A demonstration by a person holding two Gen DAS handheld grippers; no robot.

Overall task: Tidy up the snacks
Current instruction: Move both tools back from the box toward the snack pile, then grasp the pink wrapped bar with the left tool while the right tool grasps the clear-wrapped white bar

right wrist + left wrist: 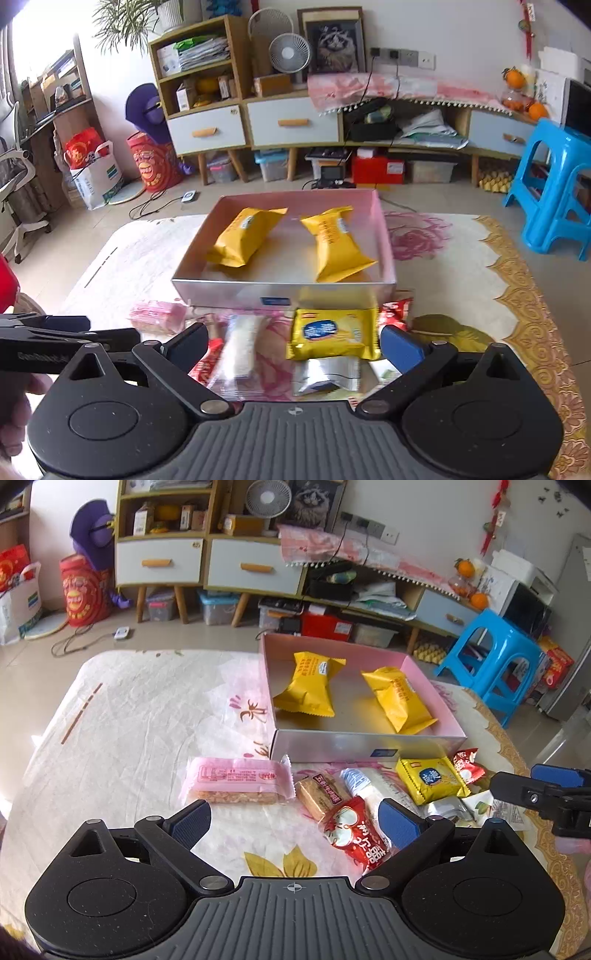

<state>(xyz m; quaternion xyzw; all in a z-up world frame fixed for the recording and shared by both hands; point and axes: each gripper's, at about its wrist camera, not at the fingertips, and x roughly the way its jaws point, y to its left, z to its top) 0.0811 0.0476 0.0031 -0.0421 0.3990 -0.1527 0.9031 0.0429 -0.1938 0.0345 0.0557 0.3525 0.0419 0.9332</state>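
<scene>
A pink box [365, 743] [284, 291] on the table holds two yellow snack packs [309, 689] [400, 699] [243, 236] [338, 243]. Loose snacks lie in front of it: a pink bar [236, 782] [159, 315], a red packet [356, 834], a brown biscuit pack [321, 794], a white pack [242, 349], a yellow biscuit pack [430, 780] [332, 334] and a silver pack [327, 374]. My left gripper [295, 821] is open and empty, above the red packet. My right gripper [295, 345] is open and empty, with the white and yellow packs between its fingers.
The table has a floral cloth [140, 709] [454, 280]. A blue stool [498, 664] [557, 184] stands at the right of the table. Cabinets [255, 568] [291, 122] and storage boxes line the far wall. The right gripper shows at the right edge of the left wrist view [546, 794].
</scene>
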